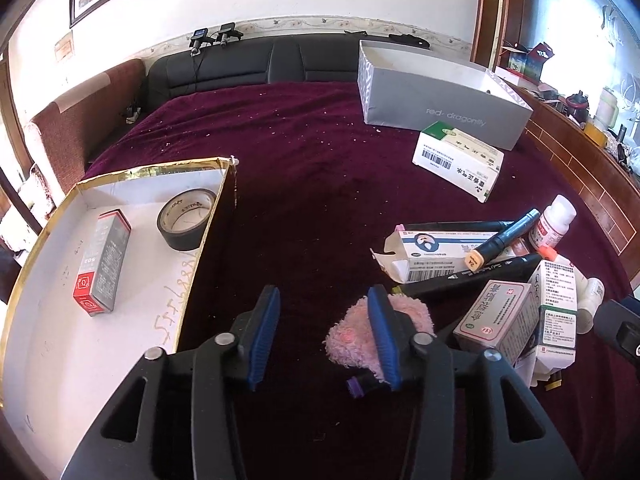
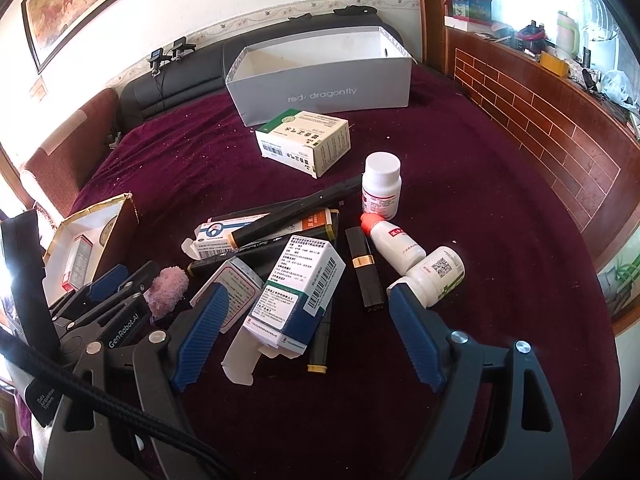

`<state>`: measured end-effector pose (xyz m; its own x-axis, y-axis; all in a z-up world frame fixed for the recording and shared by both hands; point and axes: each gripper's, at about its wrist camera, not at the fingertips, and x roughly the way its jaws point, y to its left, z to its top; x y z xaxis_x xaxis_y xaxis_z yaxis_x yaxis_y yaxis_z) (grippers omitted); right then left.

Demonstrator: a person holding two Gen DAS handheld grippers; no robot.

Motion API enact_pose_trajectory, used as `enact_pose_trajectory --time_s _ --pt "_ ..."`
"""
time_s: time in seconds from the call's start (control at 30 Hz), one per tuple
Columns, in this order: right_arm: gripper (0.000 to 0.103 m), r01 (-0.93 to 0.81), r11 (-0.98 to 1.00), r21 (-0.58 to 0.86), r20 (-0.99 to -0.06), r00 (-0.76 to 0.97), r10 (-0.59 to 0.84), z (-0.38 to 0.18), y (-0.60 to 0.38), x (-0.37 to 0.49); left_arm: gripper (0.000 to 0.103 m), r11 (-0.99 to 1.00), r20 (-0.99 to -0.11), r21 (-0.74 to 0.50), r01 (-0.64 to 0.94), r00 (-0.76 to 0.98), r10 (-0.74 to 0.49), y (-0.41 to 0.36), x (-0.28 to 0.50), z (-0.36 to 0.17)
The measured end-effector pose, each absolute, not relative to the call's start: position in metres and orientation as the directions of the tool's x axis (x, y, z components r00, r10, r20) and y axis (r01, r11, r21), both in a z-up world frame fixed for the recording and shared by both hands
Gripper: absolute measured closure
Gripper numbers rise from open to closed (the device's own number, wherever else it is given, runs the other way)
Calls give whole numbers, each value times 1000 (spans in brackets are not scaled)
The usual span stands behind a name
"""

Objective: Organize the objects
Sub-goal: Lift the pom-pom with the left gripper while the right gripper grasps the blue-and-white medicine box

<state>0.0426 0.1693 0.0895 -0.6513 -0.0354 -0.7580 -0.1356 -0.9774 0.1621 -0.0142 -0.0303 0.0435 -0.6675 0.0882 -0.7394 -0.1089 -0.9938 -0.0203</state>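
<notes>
A pile of medicine boxes, markers and bottles lies on the maroon bedspread. My left gripper is open; its right finger overlaps a fluffy pink item, also in the right wrist view. My right gripper is open, its fingers either side of a blue-and-white medicine box. A gold-rimmed tray holds a black tape roll and a red-and-grey box. A grey shoe box stands empty at the back.
A green-and-white box lies before the shoe box. White bottles, a dropper bottle and a black lipstick tube lie right of the pile. A brick-pattern ledge runs along the right.
</notes>
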Motion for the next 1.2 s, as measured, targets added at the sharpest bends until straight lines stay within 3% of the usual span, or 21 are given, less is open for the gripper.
enact_pose_trajectory --time_s 0.17,0.4,0.73,1.07,1.1,1.13,1.17,1.2 --pt "20 -152 -974 170 -760 -649 -31 87 176 41 61 -989 -750 -78 -124 -646 140 -37 -19 42" --pt "20 -169 -967 193 -761 -647 -39 84 187 40 57 -943 -742 -310 -120 -590 319 -60 -35 44" --pt "20 -162 -966 203 -758 -650 -50 83 192 39 45 -983 -774 -106 -149 -609 175 -22 -31 32" --pt "20 -153 -966 206 -757 -651 -58 84 187 37 45 -972 -774 -126 -196 -594 220 -23 -23 30" --pt "20 -151 -966 208 -757 -650 -62 84 186 37 52 -969 -777 -128 -210 -586 230 -21 -21 31" --pt "20 -150 -966 209 -757 -650 -63 84 186 37 70 -965 -776 -124 -231 -584 239 -17 -18 31" --pt "20 -150 -967 209 -757 -650 -63 84 186 37 80 -960 -772 -113 -256 -586 247 -12 -14 33" --pt "20 -150 -967 207 -757 -651 -61 84 186 37 84 -959 -765 -89 -270 -597 239 -6 -8 36"
